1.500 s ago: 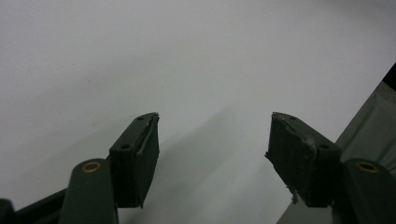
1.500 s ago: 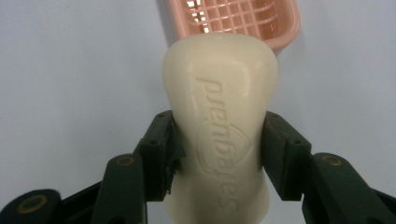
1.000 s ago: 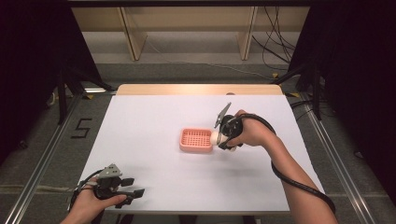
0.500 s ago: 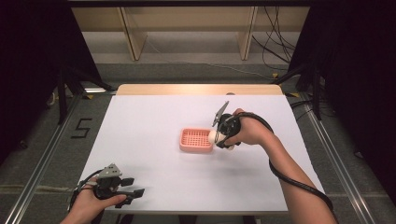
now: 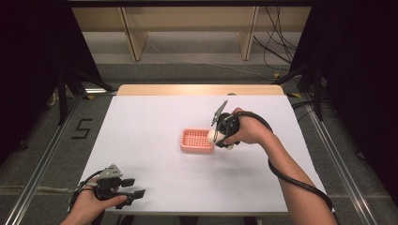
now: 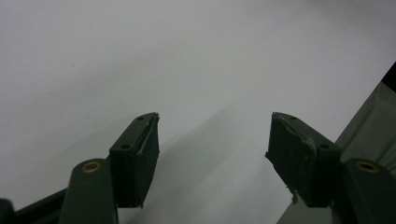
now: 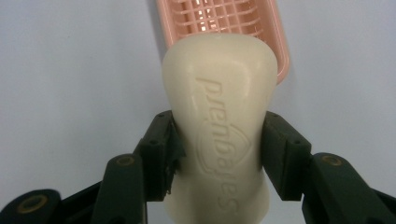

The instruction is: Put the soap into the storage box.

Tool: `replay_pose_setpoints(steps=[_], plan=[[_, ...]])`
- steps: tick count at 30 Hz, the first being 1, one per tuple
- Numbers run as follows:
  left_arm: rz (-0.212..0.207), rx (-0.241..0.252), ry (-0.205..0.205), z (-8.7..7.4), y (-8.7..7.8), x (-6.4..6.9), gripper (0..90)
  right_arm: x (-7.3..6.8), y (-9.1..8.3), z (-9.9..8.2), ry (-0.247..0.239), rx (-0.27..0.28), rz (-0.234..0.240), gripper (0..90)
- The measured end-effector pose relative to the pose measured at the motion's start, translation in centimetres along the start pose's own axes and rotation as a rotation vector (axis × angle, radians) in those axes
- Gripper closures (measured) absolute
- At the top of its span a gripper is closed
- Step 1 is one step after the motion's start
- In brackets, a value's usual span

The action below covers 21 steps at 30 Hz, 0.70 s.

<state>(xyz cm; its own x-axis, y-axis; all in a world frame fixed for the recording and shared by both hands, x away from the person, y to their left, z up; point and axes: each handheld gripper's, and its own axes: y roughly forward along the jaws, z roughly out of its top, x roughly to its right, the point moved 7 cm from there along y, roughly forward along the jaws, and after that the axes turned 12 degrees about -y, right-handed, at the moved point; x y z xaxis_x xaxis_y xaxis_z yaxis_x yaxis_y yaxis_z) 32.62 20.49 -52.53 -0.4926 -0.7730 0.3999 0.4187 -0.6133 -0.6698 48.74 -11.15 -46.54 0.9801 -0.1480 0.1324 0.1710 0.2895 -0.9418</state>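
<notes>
Near edge of the white table [image 5: 155, 117]: the left gripper [image 5: 133, 193] rests low at the front-left corner, its jaws spread wide apart and holding nothing. Centre: the right gripper [image 5: 217, 137] clamps a cream soap bar [image 7: 219, 116] between both jaws, the bar poised at the right edge of the pink slotted soap tray [image 5: 197, 141]. Beyond: wooden shelving [image 5: 187, 18].
</notes>
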Motion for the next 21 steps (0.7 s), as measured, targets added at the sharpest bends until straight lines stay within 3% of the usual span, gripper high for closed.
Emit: replay_pose_setpoints(steps=[8, 13, 15, 19, 21], plan=[[0.0, -0.001, 0.001, 0.0, 0.0, 0.0, 33.3, 0.2, 0.0, 0.4, -0.024, 0.005, 0.002, 50.5], [0.0, 0.0, 0.002, 0.0, 0.0, 0.0, 33.3, 0.2, 0.0, 0.6, -0.003, -0.006, -0.005, 50.4], [0.0, 0.001, 0.003, 0.0, 0.0, 0.0, 33.4, 0.3, 0.1, 0.8, -0.027, 0.007, -0.005, 50.4], [-0.001, 0.0, 0.002, 0.0, 0.0, 0.0, 33.3, 0.3, 0.0, 1.0, 0.002, -0.008, -0.013, 50.5], [0.0, 0.0, 0.002, 0.0, 0.0, 0.0, 33.3, 0.4, 0.1, 1.1, -0.022, 0.003, -0.01, 50.5]])
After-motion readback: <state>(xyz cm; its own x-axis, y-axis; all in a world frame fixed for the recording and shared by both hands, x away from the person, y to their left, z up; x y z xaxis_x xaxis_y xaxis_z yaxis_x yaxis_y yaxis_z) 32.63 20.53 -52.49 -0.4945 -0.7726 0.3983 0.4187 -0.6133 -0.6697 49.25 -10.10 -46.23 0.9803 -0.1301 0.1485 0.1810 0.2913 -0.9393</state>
